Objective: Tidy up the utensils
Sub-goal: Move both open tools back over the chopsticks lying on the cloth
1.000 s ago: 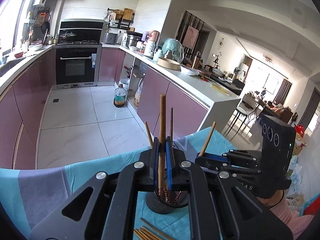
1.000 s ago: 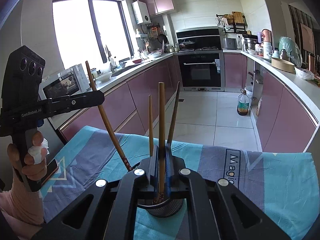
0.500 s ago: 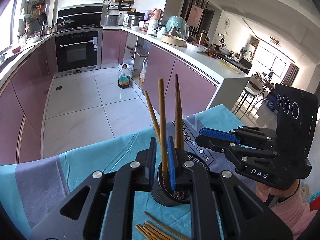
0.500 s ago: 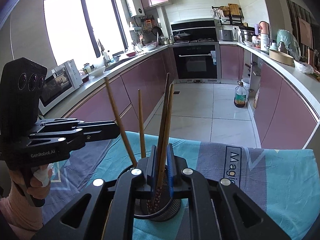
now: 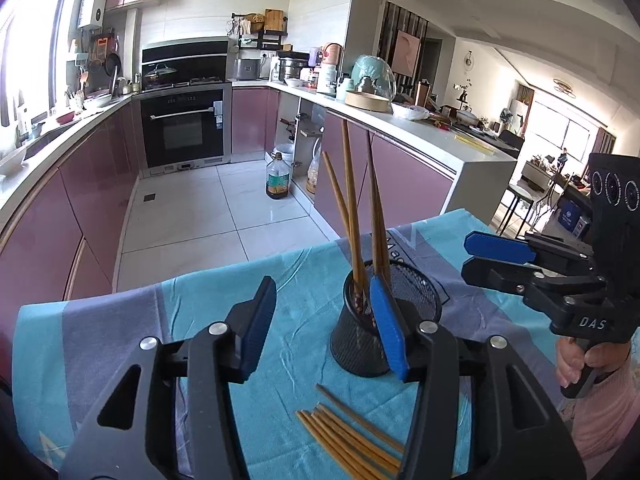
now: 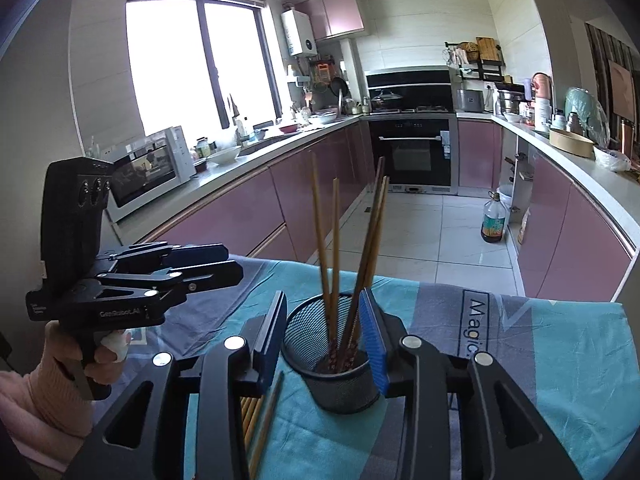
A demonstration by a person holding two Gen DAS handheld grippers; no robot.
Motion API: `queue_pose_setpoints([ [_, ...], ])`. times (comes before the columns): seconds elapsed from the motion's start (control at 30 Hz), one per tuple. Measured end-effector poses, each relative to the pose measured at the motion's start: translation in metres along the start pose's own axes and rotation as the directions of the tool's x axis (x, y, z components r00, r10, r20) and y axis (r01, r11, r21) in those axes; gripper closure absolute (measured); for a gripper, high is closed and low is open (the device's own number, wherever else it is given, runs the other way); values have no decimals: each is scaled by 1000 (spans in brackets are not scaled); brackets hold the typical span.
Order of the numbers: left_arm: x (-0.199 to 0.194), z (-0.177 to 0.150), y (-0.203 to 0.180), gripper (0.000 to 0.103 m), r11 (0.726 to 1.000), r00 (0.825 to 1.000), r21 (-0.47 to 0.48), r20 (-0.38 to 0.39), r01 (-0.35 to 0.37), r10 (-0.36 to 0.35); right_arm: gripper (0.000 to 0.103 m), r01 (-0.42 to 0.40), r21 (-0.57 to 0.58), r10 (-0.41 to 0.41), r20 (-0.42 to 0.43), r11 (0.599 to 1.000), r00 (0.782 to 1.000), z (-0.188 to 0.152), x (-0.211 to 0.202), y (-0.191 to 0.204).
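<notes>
Black wire-mesh cylindrical holder (image 5: 386,320) stands upright on the desk's teal-and-grey cloth (image 5: 120,328), four brown wooden chopsticks (image 5: 352,216) leaning inside it. More loose brown chopsticks (image 5: 352,436) lie flat on the cloth at 6 o'clock of the holder. Left gripper (image 5: 324,328): jaws have just been opening, released, nothing between them. Right gripper (image 6: 326,338): jaws have just been opening, straddling the holder's rim without pinching it, chopsticks free.

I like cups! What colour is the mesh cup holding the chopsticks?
Black: the round wire-mesh cup shows best in the right wrist view.
</notes>
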State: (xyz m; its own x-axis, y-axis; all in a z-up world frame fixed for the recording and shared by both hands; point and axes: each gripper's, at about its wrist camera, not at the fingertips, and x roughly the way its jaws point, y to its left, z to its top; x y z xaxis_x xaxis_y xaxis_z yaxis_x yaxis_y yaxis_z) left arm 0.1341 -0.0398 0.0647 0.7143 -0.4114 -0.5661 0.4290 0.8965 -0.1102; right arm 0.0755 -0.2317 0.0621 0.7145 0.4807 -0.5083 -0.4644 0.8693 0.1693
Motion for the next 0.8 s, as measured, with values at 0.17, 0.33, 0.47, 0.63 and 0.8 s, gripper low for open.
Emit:
queue_pose_setpoints([
  [0.17, -10, -46, 9, 50, 1000, 998, -11, -63, -12, 12, 64, -43, -34, 39, -100, 999, 994, -36, 11, 21],
  [0.33, -2, -100, 14, 48, 999, 985, -46, -170, -20, 12, 64, -56, -7, 53, -219, 998, 974, -73, 35, 30],
  [0.47, 8, -133, 12, 48, 998, 972, -63, -234, -30, 15, 64, -35, -7, 31, -275, 999, 961, -92, 48, 37],
  [0.63, 13, -157, 5, 47, 998, 962, -50, -272, -48, 32, 64, -31, 1, 29, -308, 1000, 951, -101, 56, 40],
  [0.8, 15, -159, -7, 47, 999, 956, -31, -291, -37, 27, 64, -17, -14, 12, -319, 1000, 948, -107, 60, 46],
])
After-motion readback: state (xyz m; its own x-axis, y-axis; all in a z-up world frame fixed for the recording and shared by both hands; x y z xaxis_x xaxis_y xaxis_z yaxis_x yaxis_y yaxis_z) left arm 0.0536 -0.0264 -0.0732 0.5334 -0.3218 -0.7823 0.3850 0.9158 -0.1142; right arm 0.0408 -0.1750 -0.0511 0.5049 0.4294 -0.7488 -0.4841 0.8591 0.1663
